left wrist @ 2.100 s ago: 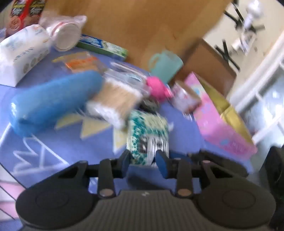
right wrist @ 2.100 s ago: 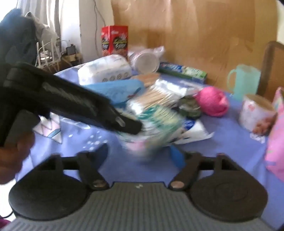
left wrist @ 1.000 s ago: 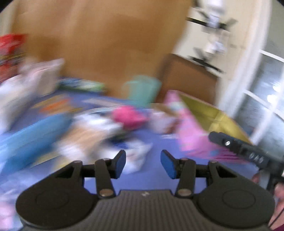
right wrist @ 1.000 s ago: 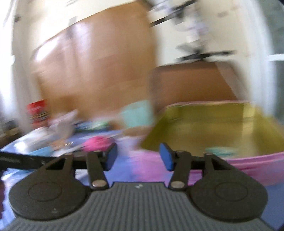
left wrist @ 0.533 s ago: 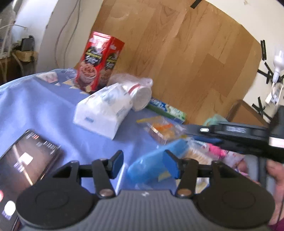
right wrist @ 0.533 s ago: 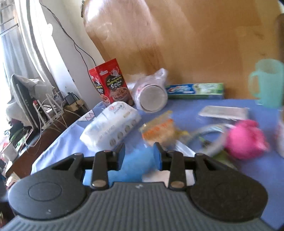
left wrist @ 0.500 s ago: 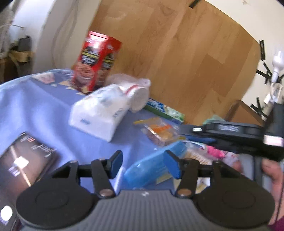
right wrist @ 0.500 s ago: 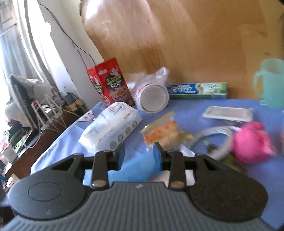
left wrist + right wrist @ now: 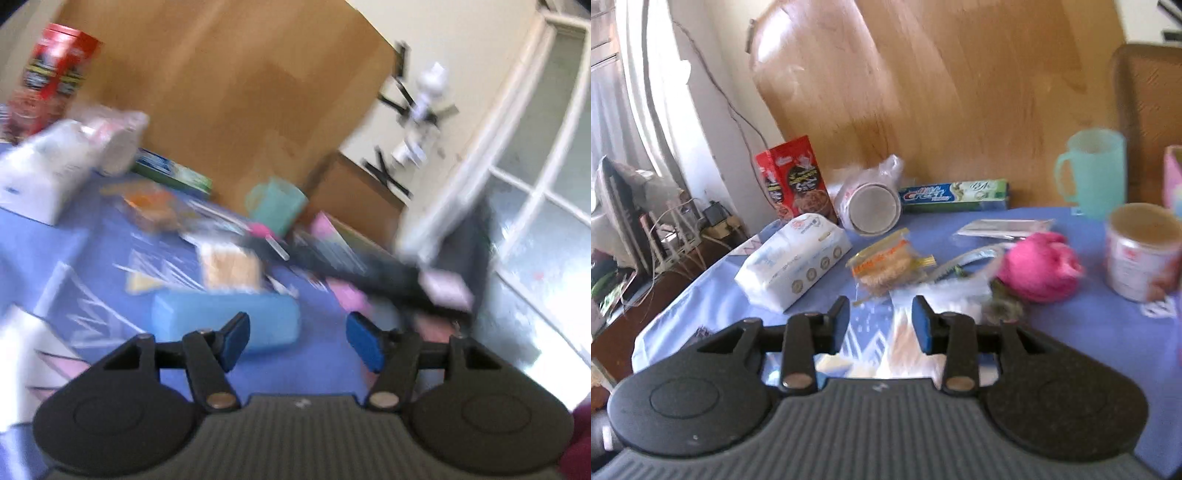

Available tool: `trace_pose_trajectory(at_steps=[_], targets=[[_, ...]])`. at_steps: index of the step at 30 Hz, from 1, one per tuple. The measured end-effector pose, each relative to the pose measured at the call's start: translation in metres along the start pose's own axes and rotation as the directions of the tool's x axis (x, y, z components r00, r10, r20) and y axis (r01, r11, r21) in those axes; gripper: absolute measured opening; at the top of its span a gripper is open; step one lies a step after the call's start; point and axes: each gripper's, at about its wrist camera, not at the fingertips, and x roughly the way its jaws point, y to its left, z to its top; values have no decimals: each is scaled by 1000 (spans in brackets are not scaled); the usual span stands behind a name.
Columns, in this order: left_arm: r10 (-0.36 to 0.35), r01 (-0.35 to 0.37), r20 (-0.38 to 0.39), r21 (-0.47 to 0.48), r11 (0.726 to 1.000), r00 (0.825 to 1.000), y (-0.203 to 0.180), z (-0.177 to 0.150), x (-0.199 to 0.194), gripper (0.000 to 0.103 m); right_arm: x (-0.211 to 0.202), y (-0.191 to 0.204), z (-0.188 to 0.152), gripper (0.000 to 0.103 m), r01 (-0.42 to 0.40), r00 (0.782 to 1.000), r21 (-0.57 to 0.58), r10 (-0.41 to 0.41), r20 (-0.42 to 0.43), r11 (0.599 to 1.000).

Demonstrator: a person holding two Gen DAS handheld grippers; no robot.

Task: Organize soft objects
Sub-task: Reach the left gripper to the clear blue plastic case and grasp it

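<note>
Left wrist view: the left gripper (image 9: 297, 341) hovers with jaws wide and empty, now lower over the blue roll (image 9: 225, 319) than half a second ago. The right gripper (image 9: 881, 319) stays half-open, empty, above the worktop (image 9: 1071, 325); pink yarn (image 9: 1039, 271) lies ahead-right.

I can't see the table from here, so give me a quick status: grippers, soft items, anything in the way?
Left gripper open, empty, just behind blue pouch. Right gripper open, empty. Pink yarn ball and tissue pack on the tablecloth. Snack bag and loose wrappers crowd the middle.
</note>
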Motion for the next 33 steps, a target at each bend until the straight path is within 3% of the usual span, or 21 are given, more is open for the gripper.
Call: trace_pose_trajectory(at_steps=[4,7,11,14,18,22,25,29,30,32,33], targets=[[101,-100,11,-112,989,995,39,7,-11,60,-23,19,-33,54,34,999,-200,-34,4,979],[119,-120,-17,-167,979,993,54,2,-14,60,-30,27,-45,79,57,998,-294,-50,31,954],[122,-127,-44,-155,980,992,44,-1,-3,60,-32,25,-40,76,-25,997,-283,4,-74,959],[130,-132,-29,-139,981,991,30,-16,-6,66,-46,24,-54,74,-48,992,-314,8,-125,948],[153,-157,-33,-156,975,988,18,-34,-4,67,-72,30,-74,75,-76,991,-347,33,-127,935],[180,-185,-47,-184,965,983,9,-46,-11,67,-73,26,-73,81,-71,993,-369,29,-118,927],[185,-191,-51,-199,961,981,3,-52,-18,72,-62,23,-70,87,-113,989,-443,60,-132,889],[176,-188,-72,-225,956,982,-7,-55,-14,73,-30,16,-66,88,-183,974,-500,85,-212,846],[180,-194,-81,-226,955,980,-9,-56,-9,74,-24,14,-68,87,-189,969,-487,83,-232,852],[193,-210,-99,-219,953,976,-13,-56,1,74,-20,9,-67,72,-214,960,-386,120,-253,898],[193,-213,-110,-216,953,975,-13,-56,6,74,-24,9,-68,70,-205,963,-362,121,-241,909]])
